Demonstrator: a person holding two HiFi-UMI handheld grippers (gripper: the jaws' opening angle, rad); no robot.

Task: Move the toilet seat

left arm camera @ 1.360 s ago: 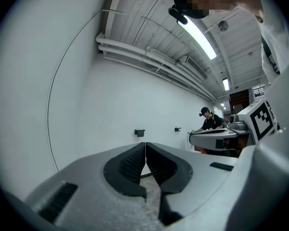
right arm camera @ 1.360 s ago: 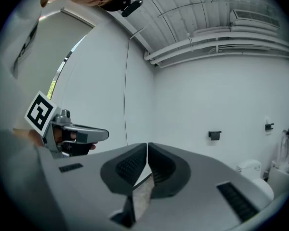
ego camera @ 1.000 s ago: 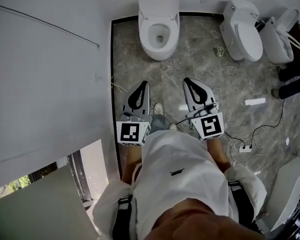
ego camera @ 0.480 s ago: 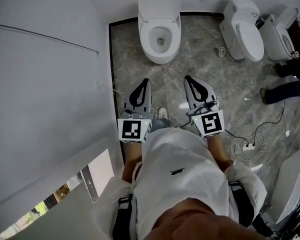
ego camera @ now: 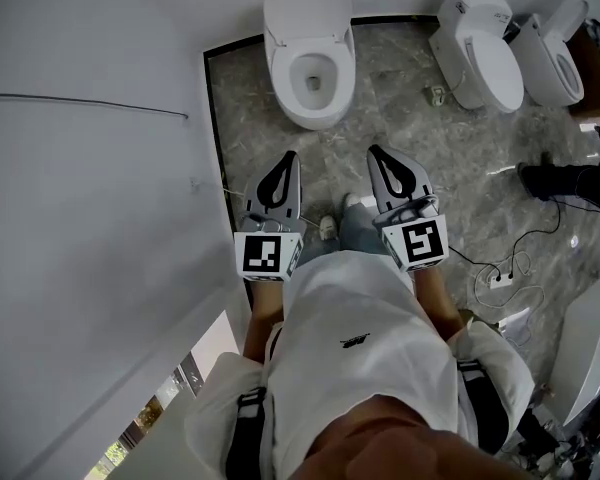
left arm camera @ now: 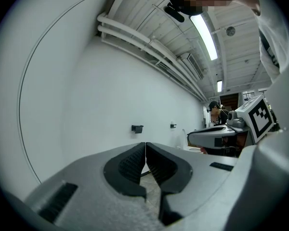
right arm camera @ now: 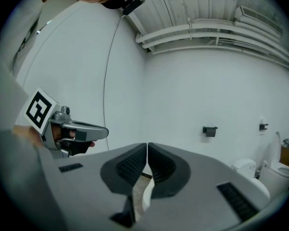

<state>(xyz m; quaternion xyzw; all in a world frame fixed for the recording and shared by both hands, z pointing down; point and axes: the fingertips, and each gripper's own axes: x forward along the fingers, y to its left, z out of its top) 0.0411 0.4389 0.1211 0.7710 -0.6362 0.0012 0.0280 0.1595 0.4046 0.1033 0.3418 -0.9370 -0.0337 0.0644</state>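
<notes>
Nearest, the wearer's white shirt [ego camera: 355,333] fills the bottom of the head view, with both grippers held out level in front of it, side by side. Left gripper [ego camera: 287,158]: jaws pressed together, nothing between them, marker cube [ego camera: 267,255] at its rear. Right gripper [ego camera: 374,152]: jaws likewise pressed together and empty, as they were a second ago. Between the two, a shoe [ego camera: 353,201] is planted forward on the grey marble floor [ego camera: 260,128], farther ahead than before, with the other shoe [ego camera: 328,228] behind it. A power strip [ego camera: 500,280] with tangled cables lies on the floor to the right. Beyond it, another person's dark leg and shoe [ego camera: 565,180] have shifted inward from the right edge. Straight ahead stands the open toilet [ego camera: 310,116], against the far wall in the corner by the white left wall [ego camera: 90,198]. The toilet seat [ego camera: 344,68] is there at the bowl, well apart from both grippers, though the gap has closed since the earlier frame as the wearer stepped in. From above I cannot tell whether the ring lies flat. Two more toilets [ego camera: 477,50] stand along the wall to the right, lids down. A small dark holder [right arm camera: 210,131] is fixed to the far wall.
</notes>
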